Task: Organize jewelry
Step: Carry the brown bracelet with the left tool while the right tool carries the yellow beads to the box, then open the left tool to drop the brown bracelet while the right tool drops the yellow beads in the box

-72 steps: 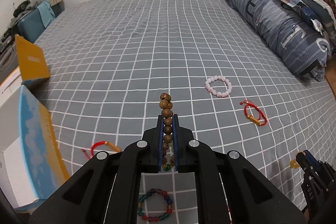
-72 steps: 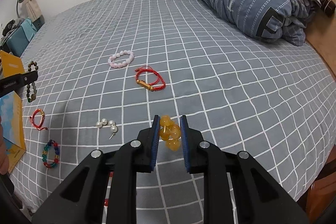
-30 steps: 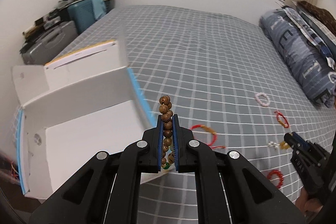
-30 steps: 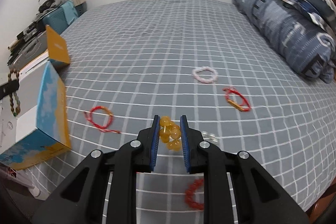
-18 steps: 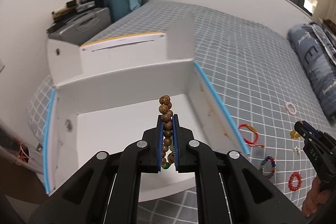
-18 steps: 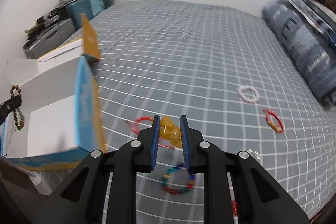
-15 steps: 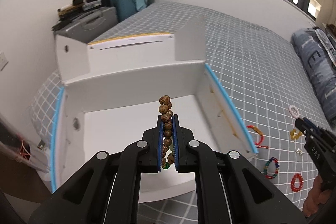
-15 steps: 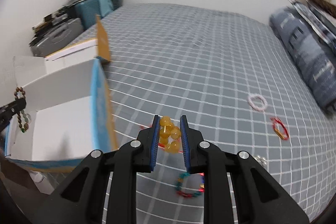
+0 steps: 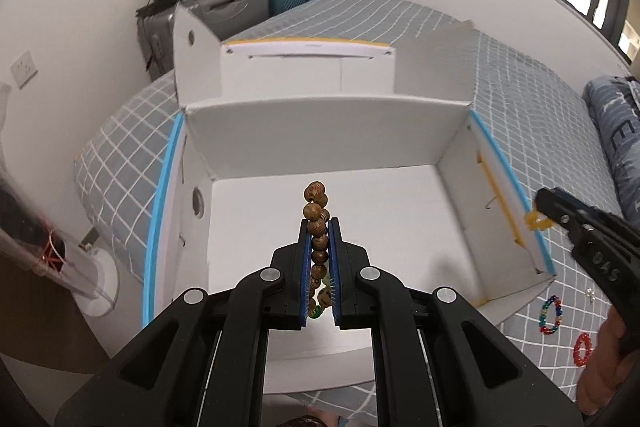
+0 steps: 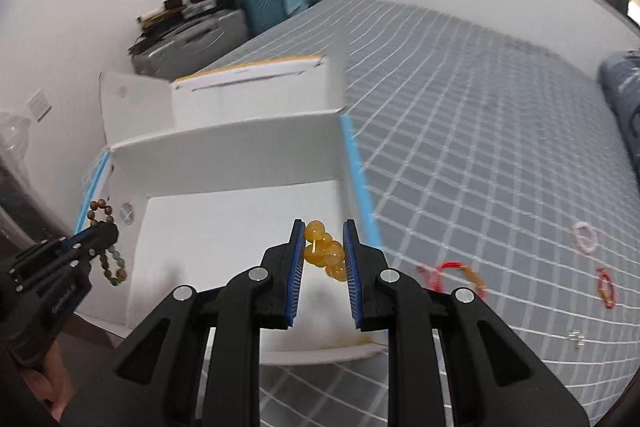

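A: Where do I have the left gripper [image 9: 320, 227]?
B: Above the open white box [image 9: 320, 147] on the bed [image 10: 480, 107], pinching the wooden bead bracelet [image 9: 316, 211].

A: And my right gripper [image 10: 323, 231]?
B: Over the box's right wall, clamping the amber bead bracelet [image 10: 324, 251]. A red cord bracelet [image 10: 452, 273] lies on the bed just beside it.

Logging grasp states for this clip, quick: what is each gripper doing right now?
Left gripper: closed on the brown wooden bead bracelet, over the open white box.
Right gripper: closed on the amber bead bracelet.
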Available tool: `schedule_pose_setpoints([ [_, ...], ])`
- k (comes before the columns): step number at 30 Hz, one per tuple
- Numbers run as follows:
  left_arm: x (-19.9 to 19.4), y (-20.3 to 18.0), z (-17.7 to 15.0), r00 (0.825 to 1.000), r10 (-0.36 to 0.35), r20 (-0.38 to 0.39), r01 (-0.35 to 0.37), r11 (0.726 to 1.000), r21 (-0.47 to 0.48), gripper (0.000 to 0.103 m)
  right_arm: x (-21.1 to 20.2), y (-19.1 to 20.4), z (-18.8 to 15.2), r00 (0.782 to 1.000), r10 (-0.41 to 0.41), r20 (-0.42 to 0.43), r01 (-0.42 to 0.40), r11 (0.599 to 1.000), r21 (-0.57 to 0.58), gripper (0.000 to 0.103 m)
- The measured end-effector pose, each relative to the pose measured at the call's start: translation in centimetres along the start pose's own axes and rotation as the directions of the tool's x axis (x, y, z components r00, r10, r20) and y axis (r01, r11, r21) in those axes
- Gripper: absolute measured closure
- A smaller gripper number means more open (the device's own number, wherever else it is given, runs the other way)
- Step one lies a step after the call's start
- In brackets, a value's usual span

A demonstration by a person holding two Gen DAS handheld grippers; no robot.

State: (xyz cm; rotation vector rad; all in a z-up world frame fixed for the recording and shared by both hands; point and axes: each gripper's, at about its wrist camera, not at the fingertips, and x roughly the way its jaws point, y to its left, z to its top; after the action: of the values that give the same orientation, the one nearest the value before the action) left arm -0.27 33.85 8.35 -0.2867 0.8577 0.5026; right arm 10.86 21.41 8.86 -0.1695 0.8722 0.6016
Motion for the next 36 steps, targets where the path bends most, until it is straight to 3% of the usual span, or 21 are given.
schedule_pose_setpoints([
  [4,2.0,0.8,-0.1,0.999,0.012,-0.051,-0.013,1.0,-0.016,0.095,3.6,0.9,-0.4,0.997,0.009,-0.08,-0.009,1.0,0.0,0.085],
  [6,3.1,1.0,-0.2,0.997,0.014,-0.08,-0.015,1.0,-0.018,0.095,4.7,0.8,-1.2,0.994,-0.035,-0.099,0.035,0.999,-0.01,0.085],
  [10,4.9,1.2,-0.4,0.991,0.023,-0.131,-0.025,0.999,-0.019,0.095,6.4,0.9,-1.8,0.99,-0.04,-0.138,0.038,0.999,-0.017,0.085],
  [19,5.9,1.4,-0.4,0.983,0.03,-0.184,-0.037,0.999,-0.032,0.095,9.1,2.4,-1.2,0.959,-0.073,-0.272,0.062,0.997,-0.048,0.085],
  [30,6.9,1.2,-0.4,0.978,0.058,-0.2,-0.059,0.998,-0.003,0.093,9.1,2.8,-1.2,0.954,-0.061,-0.294,0.046,0.997,-0.059,0.084],
  [32,6.9,1.5,-0.5,0.977,0.066,-0.203,-0.069,0.998,-0.007,0.093,8.8,2.8,-1.2,0.955,-0.05,-0.294,0.034,0.998,-0.06,0.078],
  [33,6.9,1.5,-0.4,0.977,0.065,-0.201,-0.069,0.998,-0.013,0.087,8.6,2.8,-1.1,0.956,-0.045,-0.29,0.029,0.998,-0.061,0.069],
  [34,6.8,1.6,-0.3,0.979,0.063,-0.195,-0.068,0.998,-0.018,0.073,8.1,2.8,-1.0,0.96,-0.035,-0.279,0.02,0.998,-0.056,0.065],
  [36,6.2,1.6,-0.2,0.983,0.073,-0.17,-0.077,0.997,-0.017,0.06,7.5,2.8,-0.8,0.965,-0.035,-0.261,0.021,0.998,-0.054,0.052],
])
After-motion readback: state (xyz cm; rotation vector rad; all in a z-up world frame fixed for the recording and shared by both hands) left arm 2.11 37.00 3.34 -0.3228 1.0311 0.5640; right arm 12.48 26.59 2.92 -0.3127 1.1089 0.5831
